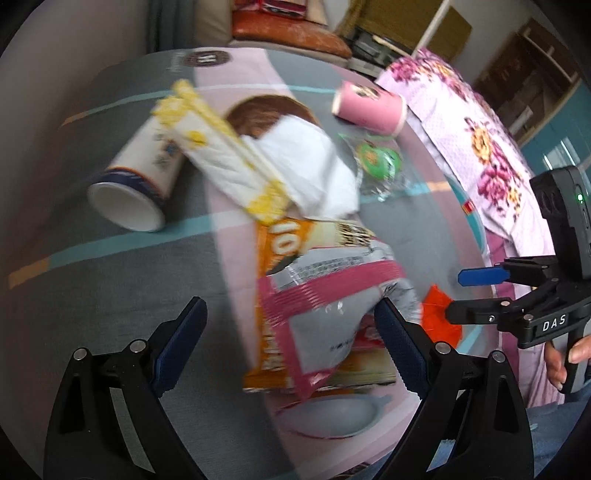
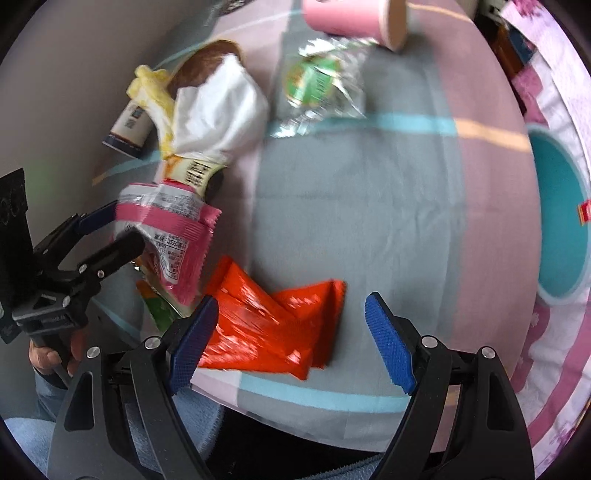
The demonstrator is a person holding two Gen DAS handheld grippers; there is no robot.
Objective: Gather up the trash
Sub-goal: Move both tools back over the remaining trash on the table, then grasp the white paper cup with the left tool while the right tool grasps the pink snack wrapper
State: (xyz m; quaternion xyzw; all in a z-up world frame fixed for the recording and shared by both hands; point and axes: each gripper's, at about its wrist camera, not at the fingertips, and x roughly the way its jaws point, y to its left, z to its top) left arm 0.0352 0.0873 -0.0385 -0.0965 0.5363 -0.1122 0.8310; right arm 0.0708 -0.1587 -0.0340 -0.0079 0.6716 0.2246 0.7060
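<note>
Nothing is collected yet. The left gripper [image 1: 291,332] and right gripper [image 2: 291,332] are wide open and empty; the orange wrapper [image 2: 273,328] at 6 o'clock, pink cup [image 2: 351,16] at 12 and other trash are left on the bed [image 2: 369,184].

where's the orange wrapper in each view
Left wrist view: the orange wrapper peeks out at right of centre, partly hidden behind the right claw.
Right wrist view: the orange wrapper lies low at centre, between the open fingers of the right claw, nearer the left one.
Shared landmark: the pink-edged silver packet, just left of the wrapper in both.
</note>
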